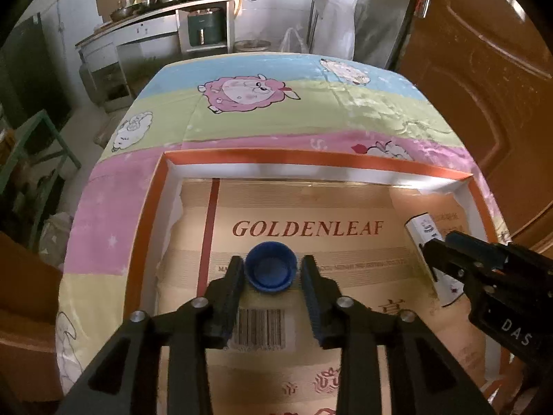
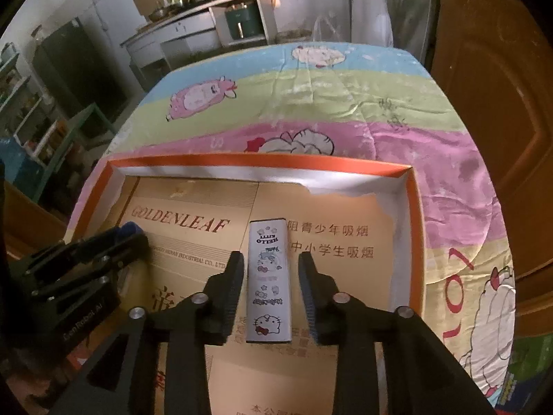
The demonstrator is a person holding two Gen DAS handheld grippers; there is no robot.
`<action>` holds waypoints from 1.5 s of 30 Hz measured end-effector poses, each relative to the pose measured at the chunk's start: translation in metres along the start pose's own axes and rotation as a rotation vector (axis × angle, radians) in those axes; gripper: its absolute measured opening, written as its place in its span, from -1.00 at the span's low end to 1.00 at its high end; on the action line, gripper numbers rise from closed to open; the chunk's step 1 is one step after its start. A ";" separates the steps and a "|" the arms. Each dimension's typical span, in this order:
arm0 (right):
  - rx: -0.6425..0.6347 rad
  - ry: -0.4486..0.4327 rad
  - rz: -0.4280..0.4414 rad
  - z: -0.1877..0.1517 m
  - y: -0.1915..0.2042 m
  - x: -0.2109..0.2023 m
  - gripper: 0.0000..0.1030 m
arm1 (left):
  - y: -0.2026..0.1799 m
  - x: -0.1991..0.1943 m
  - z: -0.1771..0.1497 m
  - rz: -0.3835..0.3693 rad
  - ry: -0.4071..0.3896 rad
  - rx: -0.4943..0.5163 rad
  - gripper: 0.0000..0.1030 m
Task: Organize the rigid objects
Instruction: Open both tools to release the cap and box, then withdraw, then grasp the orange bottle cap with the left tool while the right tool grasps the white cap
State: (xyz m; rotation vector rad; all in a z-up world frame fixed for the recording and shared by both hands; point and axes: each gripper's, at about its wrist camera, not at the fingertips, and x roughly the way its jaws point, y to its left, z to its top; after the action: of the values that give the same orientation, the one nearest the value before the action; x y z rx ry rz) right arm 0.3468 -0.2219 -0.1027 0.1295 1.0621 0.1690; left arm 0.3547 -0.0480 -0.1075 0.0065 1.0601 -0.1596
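Observation:
A blue bottle cap [image 1: 270, 271] lies mouth up on the printed cardboard floor of an orange-rimmed shallow box [image 1: 276, 157]. My left gripper [image 1: 271, 263] straddles the cap, open, with a narrow gap on each side. A white cartoon-printed slim box [image 2: 269, 283] lies flat further right in the same orange-rimmed box [image 2: 262, 160]. My right gripper [image 2: 271, 256] is open around it, pads clear of its sides. In the left wrist view the right gripper [image 1: 440, 242] hides part of the slim box [image 1: 423, 226]. The left gripper [image 2: 133, 230] shows at the left of the right wrist view.
The orange-rimmed box sits on a table under a pastel cartoon-sheep cloth [image 1: 262, 121]. A brown door [image 1: 484, 86] stands close on the right. A counter with pots [image 1: 166, 7] is at the back, and a green frame [image 1: 38, 145] and clutter on the left.

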 end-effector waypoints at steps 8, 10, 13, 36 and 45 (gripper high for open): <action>0.012 -0.055 0.039 -0.004 -0.001 -0.023 -0.09 | -0.003 -0.021 -0.003 0.000 -0.046 0.014 0.15; 0.019 -0.067 0.038 -0.007 -0.002 -0.029 -0.09 | -0.003 -0.030 -0.004 -0.018 -0.060 0.001 0.15; 0.038 -0.088 0.048 -0.010 -0.004 -0.039 -0.09 | -0.003 -0.045 -0.006 -0.030 -0.089 -0.008 0.15; 0.004 -0.359 0.035 -0.143 0.032 -0.184 -0.07 | -0.006 -0.214 -0.103 -0.056 -0.525 0.053 0.16; 0.019 -0.400 0.014 -0.210 0.045 -0.220 -0.06 | 0.001 -0.245 -0.149 0.039 -0.562 0.056 0.16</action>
State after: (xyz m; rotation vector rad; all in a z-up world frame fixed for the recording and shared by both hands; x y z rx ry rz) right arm 0.0547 -0.2164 -0.0070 0.1796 0.6640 0.1387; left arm 0.1085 -0.0040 0.0322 0.0307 0.4942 -0.1439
